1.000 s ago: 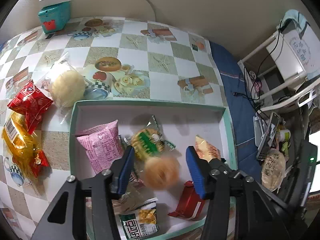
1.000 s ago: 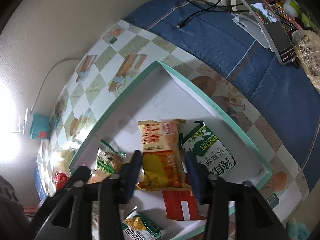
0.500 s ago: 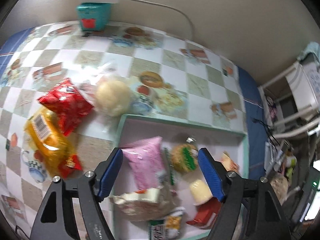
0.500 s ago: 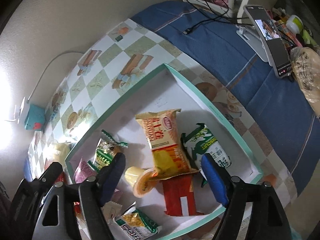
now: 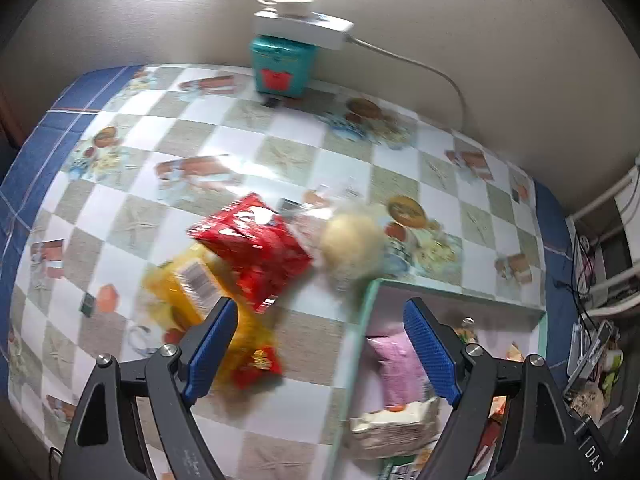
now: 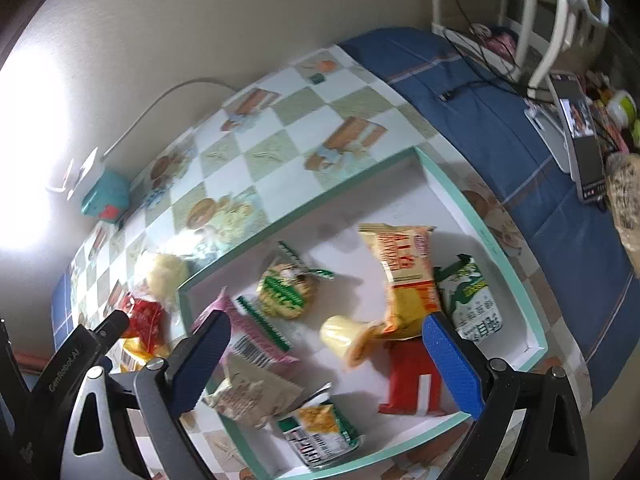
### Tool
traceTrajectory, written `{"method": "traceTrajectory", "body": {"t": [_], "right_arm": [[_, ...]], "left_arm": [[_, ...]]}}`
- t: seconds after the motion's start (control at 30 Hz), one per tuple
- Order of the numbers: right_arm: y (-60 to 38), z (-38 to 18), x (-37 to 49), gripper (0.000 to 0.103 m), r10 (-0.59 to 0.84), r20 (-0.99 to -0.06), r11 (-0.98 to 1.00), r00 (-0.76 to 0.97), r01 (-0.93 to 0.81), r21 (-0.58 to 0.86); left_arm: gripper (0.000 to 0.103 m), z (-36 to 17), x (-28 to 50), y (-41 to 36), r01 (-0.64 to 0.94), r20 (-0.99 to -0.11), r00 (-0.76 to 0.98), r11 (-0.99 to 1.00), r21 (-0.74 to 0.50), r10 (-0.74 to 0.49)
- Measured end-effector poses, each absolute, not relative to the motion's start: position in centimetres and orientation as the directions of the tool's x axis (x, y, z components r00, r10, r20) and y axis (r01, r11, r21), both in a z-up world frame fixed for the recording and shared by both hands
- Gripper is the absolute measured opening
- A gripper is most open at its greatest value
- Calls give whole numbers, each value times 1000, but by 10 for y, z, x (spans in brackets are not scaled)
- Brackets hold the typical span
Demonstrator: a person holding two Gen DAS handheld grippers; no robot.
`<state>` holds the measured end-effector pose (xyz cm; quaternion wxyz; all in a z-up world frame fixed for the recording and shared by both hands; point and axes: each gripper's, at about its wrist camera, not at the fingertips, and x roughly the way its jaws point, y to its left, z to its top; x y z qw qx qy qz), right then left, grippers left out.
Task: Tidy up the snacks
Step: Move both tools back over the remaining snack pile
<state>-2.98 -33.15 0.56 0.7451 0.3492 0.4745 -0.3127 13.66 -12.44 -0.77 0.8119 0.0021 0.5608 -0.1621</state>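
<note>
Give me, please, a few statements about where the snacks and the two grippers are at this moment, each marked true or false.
1. The red snack bag lies on the checkered tablecloth, outside the box. True.
2. The left gripper is clamped on the yellow snack bag. False: its jaws are wide open and hold nothing.
3. The pink snack bag lies inside the teal-rimmed box. True.
4. The round pale bun in clear wrap is inside the box. False: it sits on the tablecloth just outside the box's corner.
5. The right gripper is open above the box. True.
</note>
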Motion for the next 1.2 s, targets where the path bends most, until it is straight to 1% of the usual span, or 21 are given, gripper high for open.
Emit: {"method": "traceTrajectory", "body": {"t": [0.27, 0.5, 0.63, 0.67, 0.73, 0.8, 0.87, 1.0, 1.2], "right_arm": [[-289, 19, -4, 98, -125, -912, 641, 391, 733, 227], [-238, 26, 23, 98, -96, -904, 745, 416, 632, 212], [-216, 27, 32, 99, -77, -898, 770, 433, 598, 223], [-212, 26, 33, 99, -71, -897, 773, 436, 593, 227], [-202, 25, 36, 103, -62, -897, 780, 438, 582, 231], [-194, 25, 39, 103, -55, -896, 788, 440, 570, 232], [-185, 25, 41, 103, -44, -897, 796, 440, 558, 234], [-172, 25, 44, 103, -51, -896, 805, 441, 549, 224], [-151, 9, 54, 103, -10, -913, 831, 408, 512, 220]], "left_arm": [[85, 8, 151, -68, 156, -903, 369, 972, -174, -220], [86, 17, 152, -22, 77, -901, 391, 983, -169, -185], [86, 22, 151, 2, 40, -899, 406, 986, -162, -164], [86, 23, 151, 9, 33, -898, 412, 987, -156, -156], [87, 23, 149, 21, 23, -896, 419, 989, -147, -143], [89, 21, 148, 34, 7, -900, 415, 990, -144, -134], [95, 19, 147, 47, -15, -902, 410, 988, -153, -134], [95, 17, 145, 68, -49, -899, 411, 982, -185, -149], [95, 11, 142, 90, -83, -901, 400, 972, -219, -169]]}}
